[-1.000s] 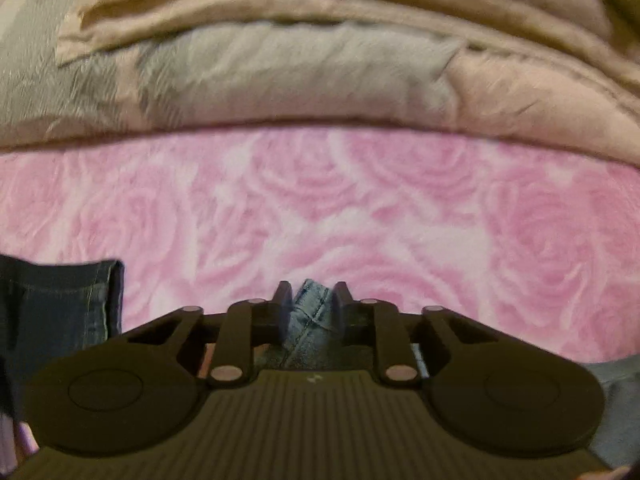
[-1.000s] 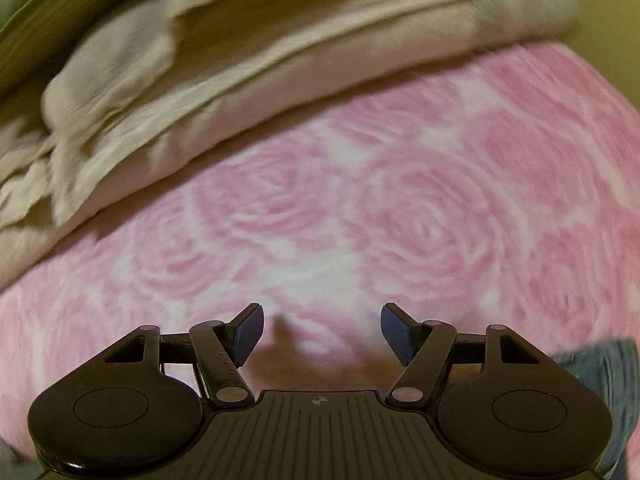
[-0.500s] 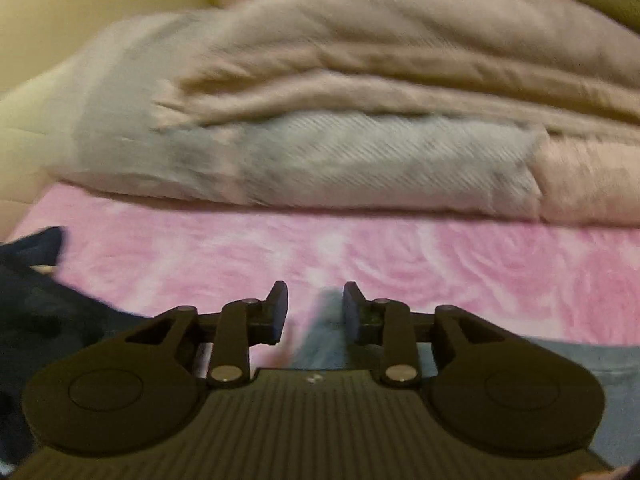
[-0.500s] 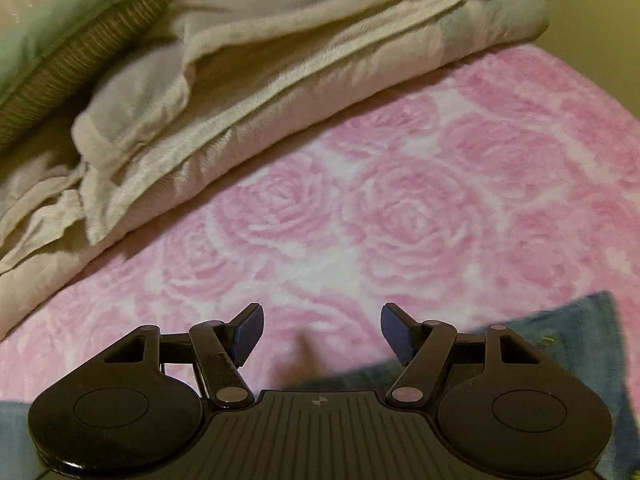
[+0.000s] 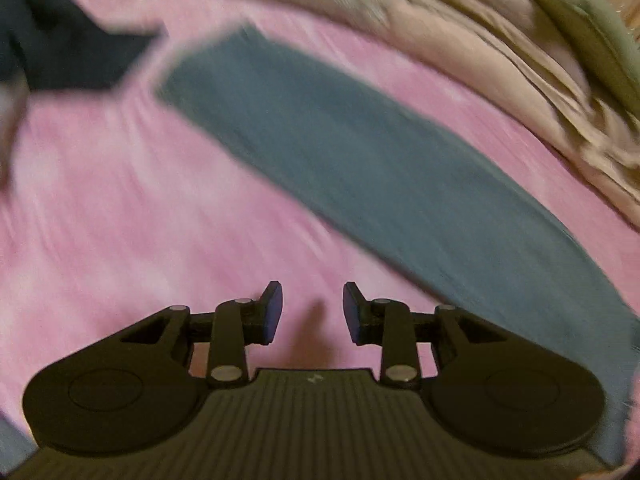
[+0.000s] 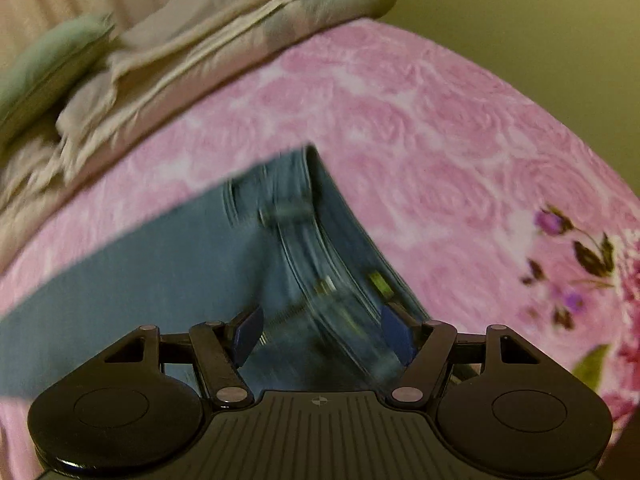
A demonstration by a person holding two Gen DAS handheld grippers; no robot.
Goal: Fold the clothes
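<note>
Jeans: the blue jeans [image 5: 384, 168] are lying flat on the pink rose bedspread [image 5: 120, 240], stretched out as one long narrow strip, the legs seemingly laid one over the other, though blur is making that hard to confirm. The waistband [image 6: 320, 240] end is sitting right in front of your right hand-held gripper [image 6: 322, 334].

Left hand-held gripper [image 5: 313, 312]: its fingers are spread apart and holding nothing; it is hovering over bare bedspread, beside the long edge of the jeans.

Right hand-held gripper: its fingers are standing wide apart, straddling the waistband area without pinching any cloth.

Risk, thick seam: if you are closing on the waistband here, the stacked denim, button and rivets may be too bulky to pinch, and only the top layer may come up, spoiling the alignment.

Risk, bedspread: the soft cover is giving under the cloth, so a low approach may be catching bedspread along with denim and dragging both.

Risk, uneven lift: with your left side off the garment, a one-sided pull could be skewing the strip.

Risk, neighbours: a dark garment [image 5: 60, 52] is lying near the leg end and the beige bedding pile [image 5: 480, 52] is running close along the far edge; a wide swing could be snagging either.
</note>
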